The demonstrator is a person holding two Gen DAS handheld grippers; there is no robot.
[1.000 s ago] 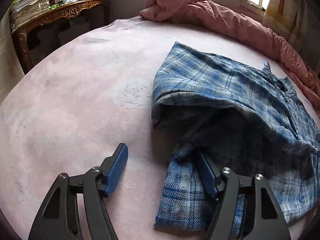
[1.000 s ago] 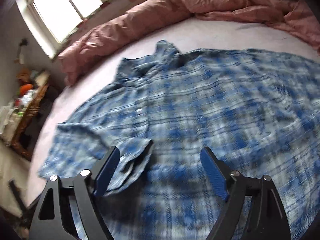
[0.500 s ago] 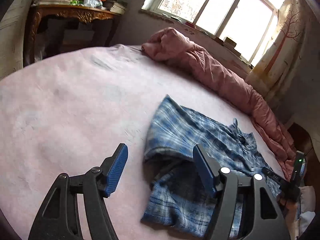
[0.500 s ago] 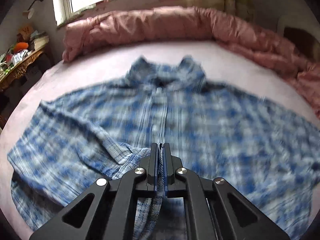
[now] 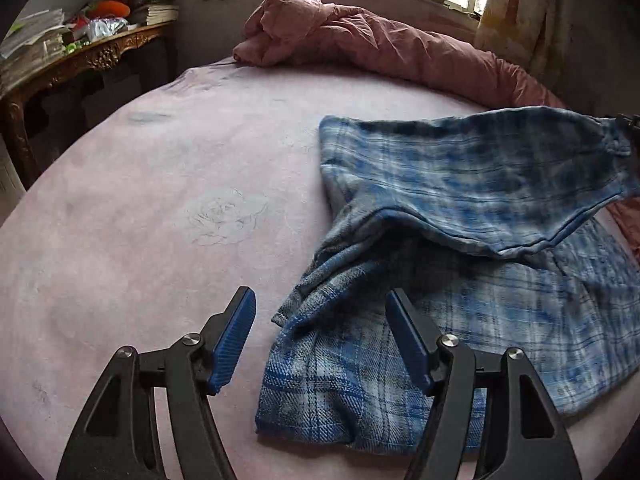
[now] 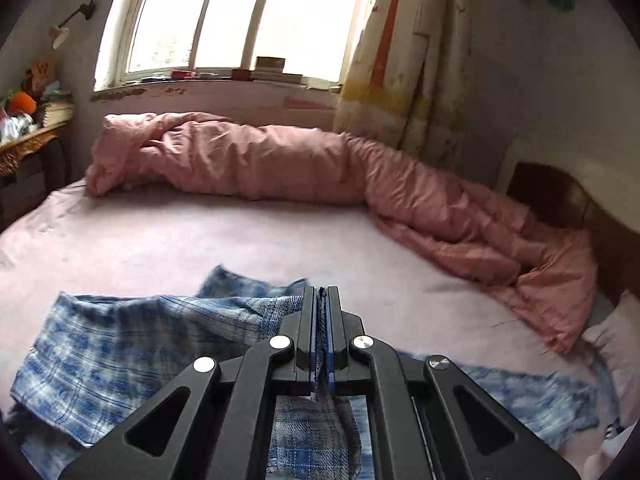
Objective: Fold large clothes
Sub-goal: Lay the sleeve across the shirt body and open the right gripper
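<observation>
A blue-and-white plaid flannel shirt (image 5: 460,240) lies on a pale pink bedsheet (image 5: 160,200), partly folded over itself, with one part raised off the bed toward the right. The right gripper (image 6: 321,300) has its blue-padded jaws pressed together on a pinch of the plaid cloth, which hangs slack beneath it. The left gripper (image 5: 320,320) hovers above the shirt's near corner, jaws spread wide and holding nothing.

The fabric looks soft, light and limp: it sags and creases wherever unsupported, so it probably needs a hold at a hem or corner on each side to keep a fold line straight. The loose near corner between the left jaws looks like the natural second hold.

The left wrist view shows the shirt's doubled layers, the lifted edge and its grey inner face; the right wrist view hides most of that behind the gripper body. Only the right view shows the clamp on the cloth, along with the rumpled pink duvet (image 6: 280,160) and the arched window (image 6: 224,16) behind.
</observation>
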